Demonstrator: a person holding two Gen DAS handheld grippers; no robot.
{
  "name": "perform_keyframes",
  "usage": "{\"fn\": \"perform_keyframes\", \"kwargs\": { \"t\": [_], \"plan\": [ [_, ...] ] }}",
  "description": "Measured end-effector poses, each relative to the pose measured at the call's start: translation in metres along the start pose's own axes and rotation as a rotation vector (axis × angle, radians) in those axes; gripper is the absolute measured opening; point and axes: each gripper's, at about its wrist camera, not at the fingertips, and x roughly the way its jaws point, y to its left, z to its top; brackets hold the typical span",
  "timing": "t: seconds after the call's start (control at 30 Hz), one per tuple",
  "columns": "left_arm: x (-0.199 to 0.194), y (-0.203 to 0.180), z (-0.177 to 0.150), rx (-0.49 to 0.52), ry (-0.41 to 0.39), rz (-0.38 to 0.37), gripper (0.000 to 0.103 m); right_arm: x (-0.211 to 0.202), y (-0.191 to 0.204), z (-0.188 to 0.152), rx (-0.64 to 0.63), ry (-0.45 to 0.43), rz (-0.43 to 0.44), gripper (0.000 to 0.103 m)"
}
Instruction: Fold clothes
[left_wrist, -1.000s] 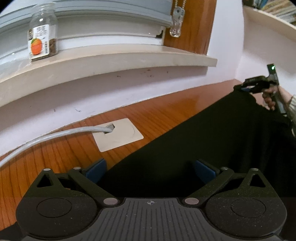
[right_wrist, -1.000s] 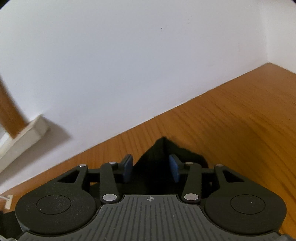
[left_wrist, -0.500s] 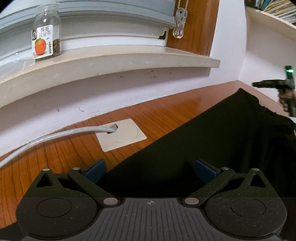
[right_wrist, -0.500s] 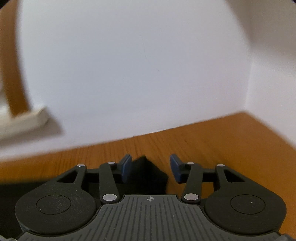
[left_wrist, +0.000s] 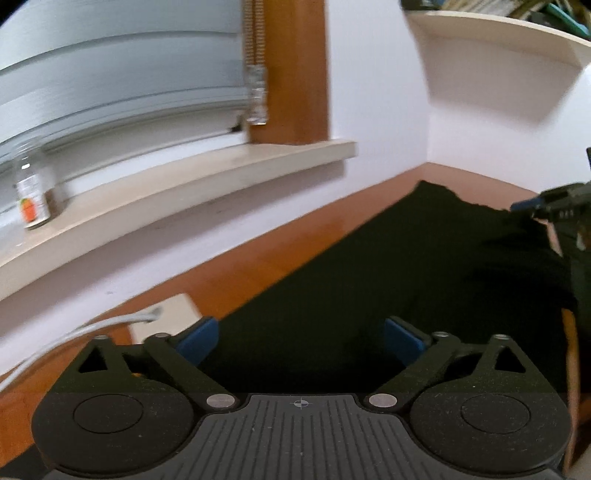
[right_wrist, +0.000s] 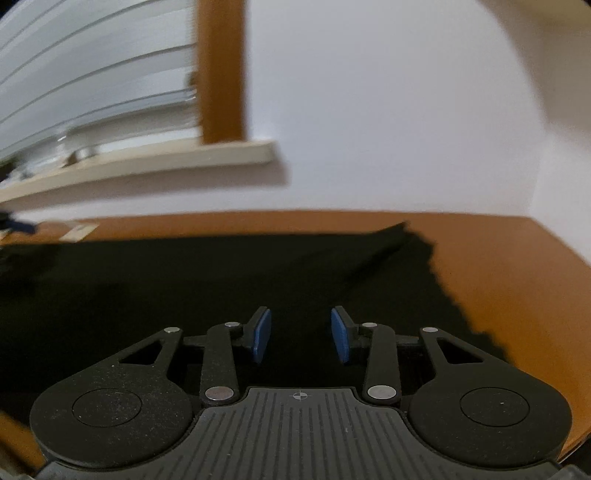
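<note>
Over on the far left there's a little jar (left_wrist: 32, 201) with an orange on its label sitting on the windowsill (left_wrist: 192, 173), pretty blurry, with the blinds behind it. Below that a grey cable (left_wrist: 92, 326) runs into a pale cover plate (left_wrist: 173, 314) set in the wooden table (left_wrist: 236, 273). Next along is the left gripper (left_wrist: 300, 339), jaws wide apart though they've just been closing in a bit; the blue pads aren't pressing on anything, the cloth just lies under and between them. The black garment (left_wrist: 406, 280) is spread flat across the table, running from the left gripper off toward the back right corner by the wall. In the right wrist view you get the same garment (right_wrist: 184, 280) filling the table, its ragged edge on the right side with bare wood past it. The right gripper (right_wrist: 301, 334) hangs over it with jaws partly apart, just been narrowing, nothing pinched between the pads.
</note>
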Motion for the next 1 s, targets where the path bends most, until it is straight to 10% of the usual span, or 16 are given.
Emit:
{"fn": "perform_keyframes", "kwargs": {
  "t": [0.3, 1.0],
  "plan": [
    [0.038, -0.031, 0.011, 0.007, 0.108, -0.096, 0.039, -0.029, 0.031, -0.028, -0.027, -0.022, 0.063, 0.043],
    [0.042, -0.034, -0.010, 0.011, 0.074, -0.095, 0.043, -0.071, 0.055, -0.074, -0.077, 0.020, 0.069, 0.050]
  ]
}}
